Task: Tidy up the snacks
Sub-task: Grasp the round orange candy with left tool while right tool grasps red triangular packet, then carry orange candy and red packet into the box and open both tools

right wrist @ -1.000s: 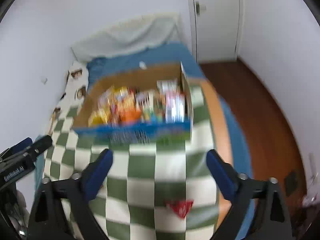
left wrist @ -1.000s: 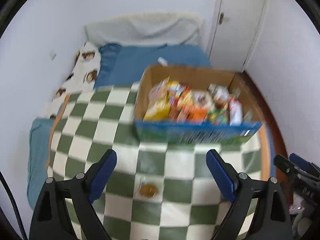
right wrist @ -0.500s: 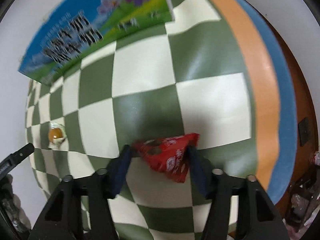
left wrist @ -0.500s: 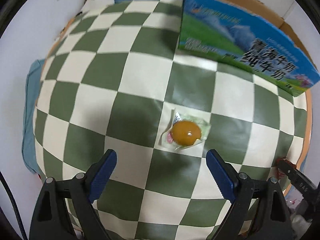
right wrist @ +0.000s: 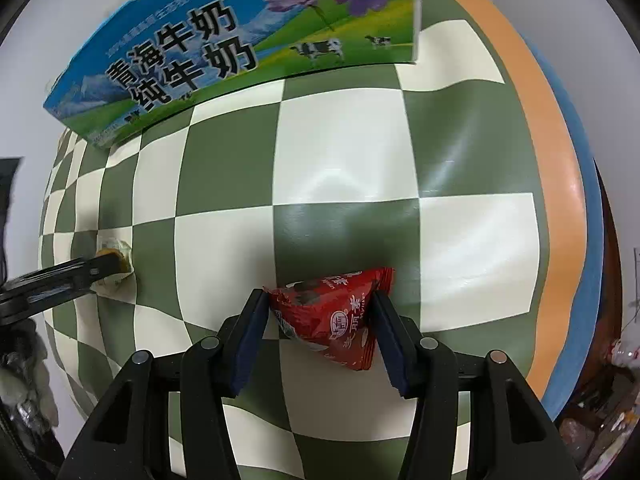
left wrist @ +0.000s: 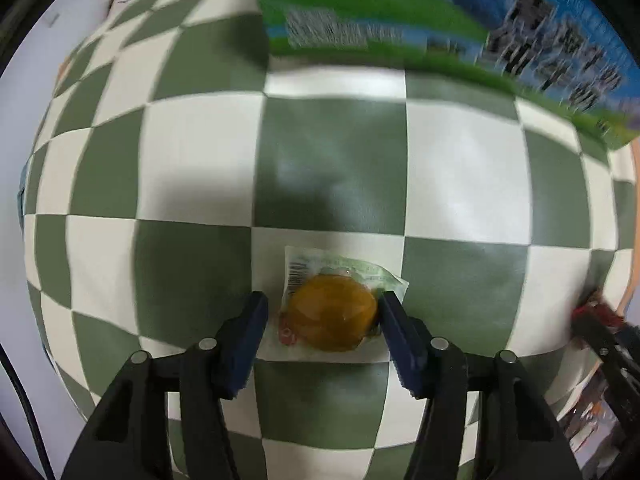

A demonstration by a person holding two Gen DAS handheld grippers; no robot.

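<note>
An orange round snack in a clear wrapper (left wrist: 332, 316) lies on the green-and-white checked cloth (left wrist: 340, 140). My left gripper (left wrist: 322, 300) points down over it, jaws closing. The right pad touches the snack and the left pad stands just clear of the wrapper. In the right wrist view a red snack packet (right wrist: 332, 312) sits between the closing jaws of my right gripper (right wrist: 318, 298), both pads against its sides. The blue-and-green milk carton box (right wrist: 240, 40) stands behind on the cloth. The orange snack (right wrist: 122, 258) also shows at the left edge of that view.
The box side (left wrist: 400, 12) fills the top of the left wrist view, blurred. The cloth's orange border (right wrist: 552, 160) and a blue bed edge (right wrist: 588, 216) run down the right, with dark floor beyond. Clutter lies at the lower corners.
Both grippers came down from above the box to the cloth. The left jaws narrowed around the orange snack. The right jaws closed in on the red packet.
</note>
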